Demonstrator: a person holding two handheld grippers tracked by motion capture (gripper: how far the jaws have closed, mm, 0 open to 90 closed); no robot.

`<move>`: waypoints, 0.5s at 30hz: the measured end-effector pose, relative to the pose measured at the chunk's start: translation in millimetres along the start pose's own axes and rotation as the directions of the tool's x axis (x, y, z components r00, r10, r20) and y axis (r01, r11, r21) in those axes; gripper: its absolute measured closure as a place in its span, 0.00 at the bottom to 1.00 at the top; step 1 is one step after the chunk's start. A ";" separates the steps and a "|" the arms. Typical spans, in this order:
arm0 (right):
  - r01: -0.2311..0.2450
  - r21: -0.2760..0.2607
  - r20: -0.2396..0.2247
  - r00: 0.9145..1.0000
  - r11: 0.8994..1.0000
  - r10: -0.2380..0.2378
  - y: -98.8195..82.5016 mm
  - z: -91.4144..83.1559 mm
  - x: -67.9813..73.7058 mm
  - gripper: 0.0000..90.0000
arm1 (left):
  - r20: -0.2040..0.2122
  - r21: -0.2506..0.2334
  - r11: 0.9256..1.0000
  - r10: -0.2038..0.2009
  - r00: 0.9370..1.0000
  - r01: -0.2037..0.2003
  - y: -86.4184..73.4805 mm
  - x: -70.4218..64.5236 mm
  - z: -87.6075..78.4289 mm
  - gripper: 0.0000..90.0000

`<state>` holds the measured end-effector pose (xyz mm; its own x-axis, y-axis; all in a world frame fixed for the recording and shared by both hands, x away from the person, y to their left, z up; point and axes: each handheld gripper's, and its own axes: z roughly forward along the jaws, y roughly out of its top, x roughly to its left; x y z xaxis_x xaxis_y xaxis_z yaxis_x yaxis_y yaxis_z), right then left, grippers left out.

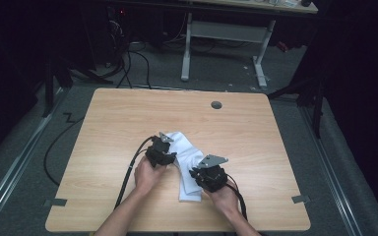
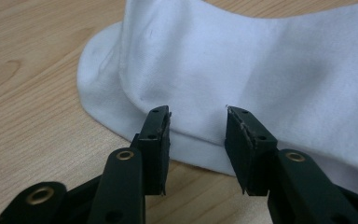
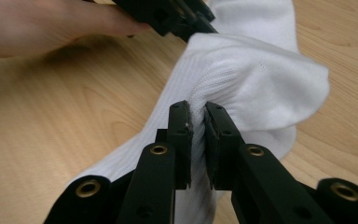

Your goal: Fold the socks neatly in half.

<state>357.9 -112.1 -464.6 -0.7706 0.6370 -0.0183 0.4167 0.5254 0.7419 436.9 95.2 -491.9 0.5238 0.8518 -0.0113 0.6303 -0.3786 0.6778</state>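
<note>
A white sock (image 1: 187,156) lies on the wooden table (image 1: 128,118), between the two hands. In the left gripper view the sock (image 2: 242,70) sits just beyond my left gripper (image 2: 198,116), whose jaws stand open at the sock's edge with nothing pinched between them. My right gripper (image 3: 196,112) is shut on a fold of the ribbed sock (image 3: 256,79), lifting it into a ridge. From above, the left gripper (image 1: 161,151) is at the sock's left side and the right gripper (image 1: 207,174) at its lower right.
A round cable hole (image 1: 216,104) sits near the table's far edge. Black cables trail off the near left and near right of the table. A desk frame (image 1: 226,34) stands on the floor beyond. The person's hand (image 3: 42,23) shows in the right gripper view.
</note>
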 end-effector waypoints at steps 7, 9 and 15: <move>-0.040 0.025 -0.051 0.998 0.999 0.041 -4.0 0.8 6.8 0.90 | 0.007 -0.006 1.000 -0.021 1.000 0.021 0.4 2.0 0.6 0.67; -0.051 0.045 -0.046 0.998 0.998 0.053 -7.7 6.6 4.1 0.87 | 0.019 -0.006 0.999 -0.039 0.999 0.039 0.5 4.1 0.2 0.68; -0.059 0.069 0.000 0.998 0.996 0.059 -17.0 14.4 0.3 0.74 | 0.035 -0.010 0.999 -0.048 0.998 0.048 -0.1 5.9 -3.6 0.64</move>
<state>357.6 -112.8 -486.8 -0.7447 0.6669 0.0253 0.4936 0.5249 0.6935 437.9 101.5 -489.5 0.5128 0.8557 -0.0691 0.6491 -0.3337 0.6836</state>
